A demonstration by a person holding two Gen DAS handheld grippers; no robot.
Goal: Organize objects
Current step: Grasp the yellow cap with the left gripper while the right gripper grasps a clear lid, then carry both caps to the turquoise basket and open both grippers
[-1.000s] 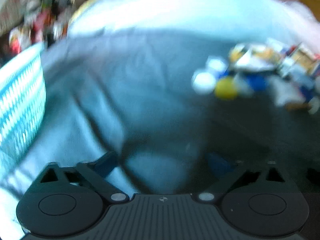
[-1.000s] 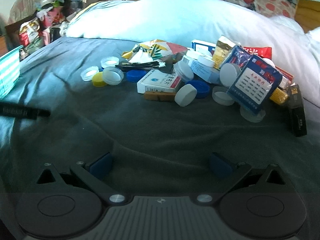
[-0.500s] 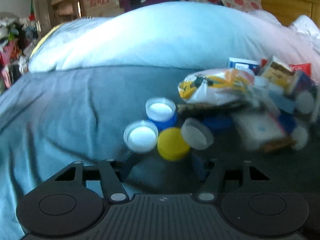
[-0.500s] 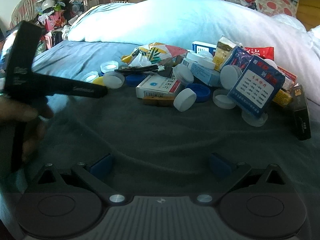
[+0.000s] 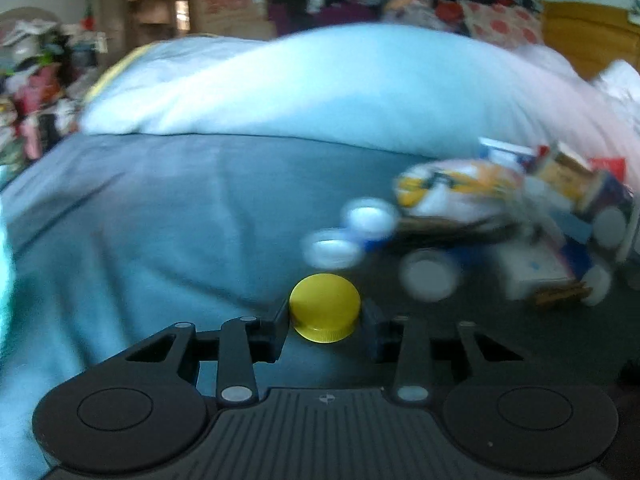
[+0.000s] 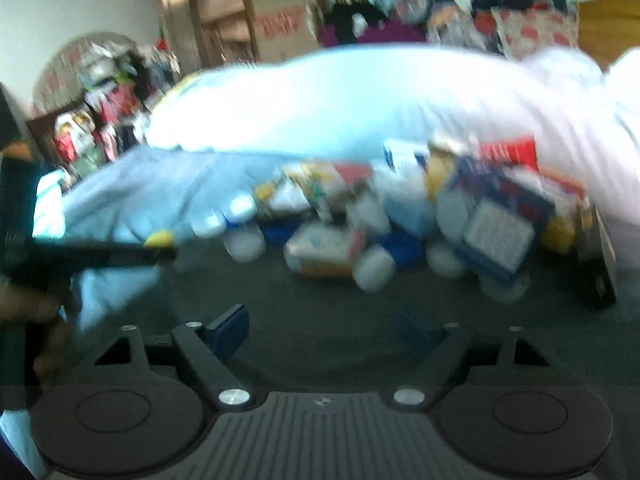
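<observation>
Left gripper: round yellow plastic cap is pinched between the two black fingers, dome side facing the camera, seen at centre of the left wrist view, above the grey-blue bed sheet. Blurred pile of boxes, packets and lids is seen at 2–3 o'clock of the cap, apart from it; two white round lids lie at 12–1 o'clock, nearest the cap. A pale blue pillow spans the frame at 12 o'clock behind the sheet. Right gripper: blue-padded fingers are spread wide, nothing between them, held over the dark sheet. In the right wrist view the left gripper is seen at 9 o'clock as a dark bar with the yellow cap at its tip, gripped by a hand at 8–9 o'clock. The pile occupies 12–3 o'clock there; a blue-and-white printed box stands out at 2 o'clock. Both views are motion-blurred; labels cannot be read.
</observation>
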